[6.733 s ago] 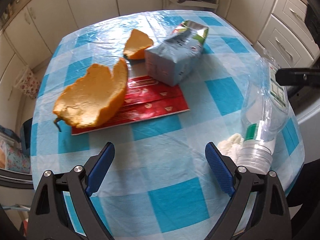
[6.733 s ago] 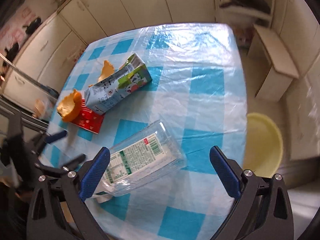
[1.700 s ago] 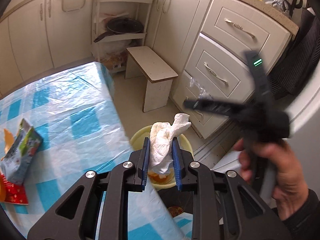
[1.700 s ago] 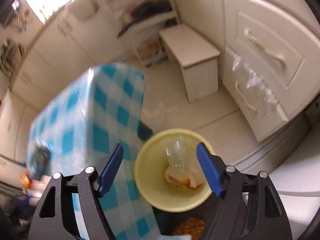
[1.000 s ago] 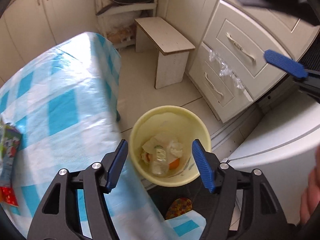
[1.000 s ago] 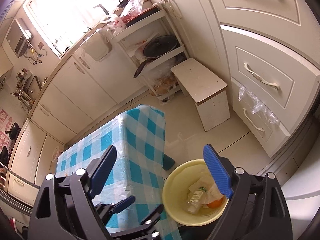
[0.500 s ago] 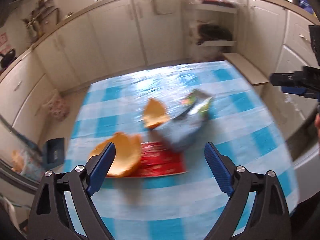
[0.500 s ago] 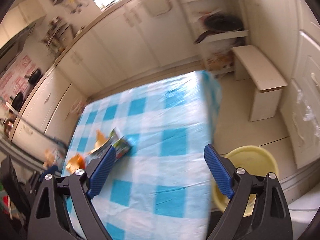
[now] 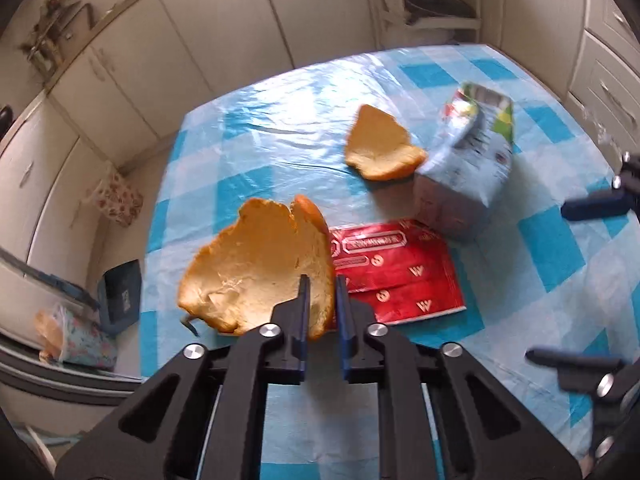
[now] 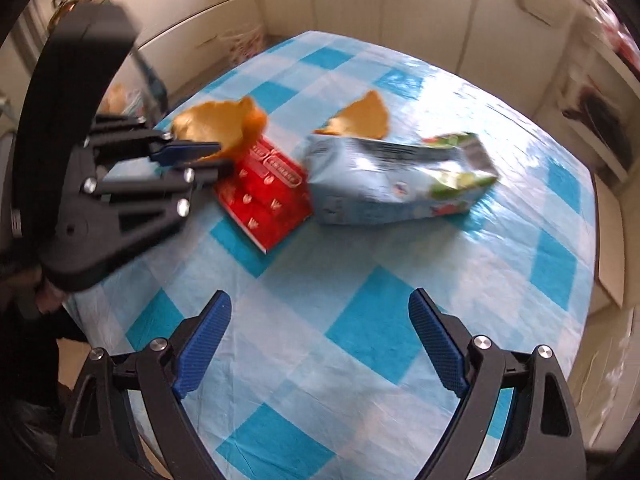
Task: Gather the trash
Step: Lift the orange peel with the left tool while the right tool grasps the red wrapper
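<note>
1. L gripper (image 9: 322,312) sat nearest in my left wrist view, jaws closing in on the edge of the big orange peel (image 9: 256,264); the blue pads looked to be pressing both faces of the peel's rim, so I called it gripped.
2. R gripper (image 10: 320,344) was wide open w/ nothing between its pads, hanging over bare blue-and-white checked tablecloth (image 10: 360,320).
3. From my right wrist view the L gripper (image 10: 192,152) came in from the left side, tips at that same big peel (image 10: 216,124).
4. The big peel lay cupped, pale inside up, touching the left edge of a flat red wrapper (image 9: 396,276), partly overlapping it.
5. The red wrapper lay flat on the cloth, its far corner just beside the crumpled light-blue carton (image 9: 468,172).
6. The carton lay on its side, torn-open end pointing away from me in the left view; in the right view it (image 10: 400,176) ran across the frame, right of the wrapper (image 10: 264,196).
7. A smaller orange peel (image 9: 380,148) lay past the wrapper, touching the carton's left side, far as I could tell.
8. Further out: cream kitchen cabinets (image 9: 168,40) beyond the table; R gripper's dark fingers (image 9: 592,206) showed blurred at the right edge of the left view.
</note>
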Action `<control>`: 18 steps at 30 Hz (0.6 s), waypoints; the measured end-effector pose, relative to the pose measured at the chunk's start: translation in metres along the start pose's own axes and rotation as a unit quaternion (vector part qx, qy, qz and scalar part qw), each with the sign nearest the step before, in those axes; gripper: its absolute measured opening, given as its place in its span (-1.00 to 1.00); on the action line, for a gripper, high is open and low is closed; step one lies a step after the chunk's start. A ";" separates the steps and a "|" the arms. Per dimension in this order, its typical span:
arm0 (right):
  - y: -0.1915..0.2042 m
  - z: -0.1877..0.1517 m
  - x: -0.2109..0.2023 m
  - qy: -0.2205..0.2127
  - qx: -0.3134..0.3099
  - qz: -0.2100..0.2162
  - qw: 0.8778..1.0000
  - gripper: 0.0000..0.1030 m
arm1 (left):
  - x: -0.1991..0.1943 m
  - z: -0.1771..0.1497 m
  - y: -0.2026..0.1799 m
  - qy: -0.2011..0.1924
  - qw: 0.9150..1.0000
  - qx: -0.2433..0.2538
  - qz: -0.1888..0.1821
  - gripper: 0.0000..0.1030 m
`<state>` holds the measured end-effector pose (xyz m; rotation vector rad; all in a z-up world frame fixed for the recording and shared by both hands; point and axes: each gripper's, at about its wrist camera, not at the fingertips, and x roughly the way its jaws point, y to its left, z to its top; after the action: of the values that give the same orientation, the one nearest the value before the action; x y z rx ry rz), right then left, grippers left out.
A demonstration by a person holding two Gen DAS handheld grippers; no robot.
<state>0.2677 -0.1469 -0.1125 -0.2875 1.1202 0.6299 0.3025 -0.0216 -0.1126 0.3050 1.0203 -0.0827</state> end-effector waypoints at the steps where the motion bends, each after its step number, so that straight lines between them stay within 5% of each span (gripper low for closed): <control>1: 0.005 0.002 0.002 -0.003 -0.009 0.005 1.000 0.68 | -0.004 0.000 0.009 -0.002 1.000 -0.016 -0.011 -0.90; 9: 0.062 0.045 0.012 -0.065 -0.073 0.028 0.995 0.69 | -0.045 -0.010 0.069 -0.043 0.987 -0.128 -0.082 -0.90; 18: 0.062 0.084 0.070 -0.039 -0.086 -0.023 0.995 0.73 | -0.057 -0.027 0.129 -0.053 0.971 -0.211 -0.103 -0.90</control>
<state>0.3125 -0.0316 -0.1345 -0.4315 0.9834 0.6919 0.2773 0.1055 -0.0503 -0.1924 0.9352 -0.0671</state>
